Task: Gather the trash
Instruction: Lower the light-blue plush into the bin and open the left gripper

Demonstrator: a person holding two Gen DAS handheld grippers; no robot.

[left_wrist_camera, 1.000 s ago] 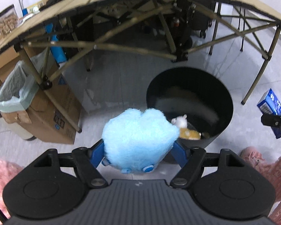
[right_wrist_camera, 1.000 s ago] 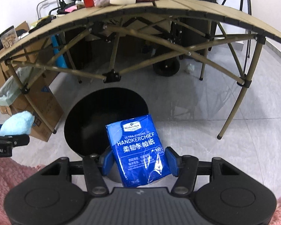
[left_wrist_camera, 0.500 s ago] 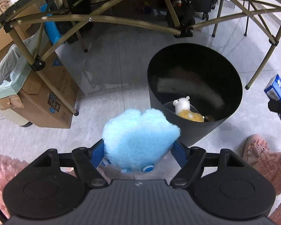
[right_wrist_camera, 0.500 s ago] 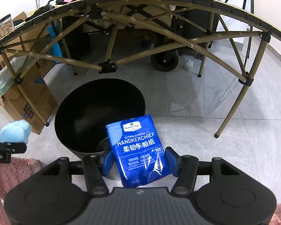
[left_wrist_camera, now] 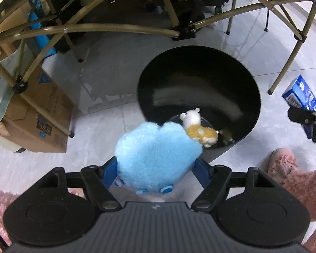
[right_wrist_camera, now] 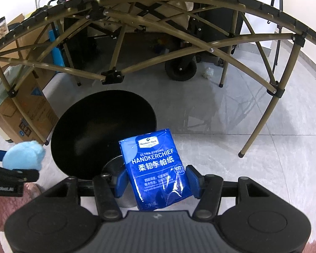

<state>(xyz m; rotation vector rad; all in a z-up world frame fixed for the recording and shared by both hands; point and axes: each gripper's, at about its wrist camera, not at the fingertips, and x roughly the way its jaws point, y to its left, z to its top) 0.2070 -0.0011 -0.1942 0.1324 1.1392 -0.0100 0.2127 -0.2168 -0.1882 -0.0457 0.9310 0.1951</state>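
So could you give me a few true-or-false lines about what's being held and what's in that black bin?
1. The left tool grips a blue plush. True.
2. The right tool is empty. False: it grips a blue tissue pack.
3. The bin already holds a small white and tan toy. True.
4. The plush is already lying in the bin. False: it is held above the floor at the bin's near edge.
5. The bin stands on the table. False: it stands on the floor, in front of the table frame.
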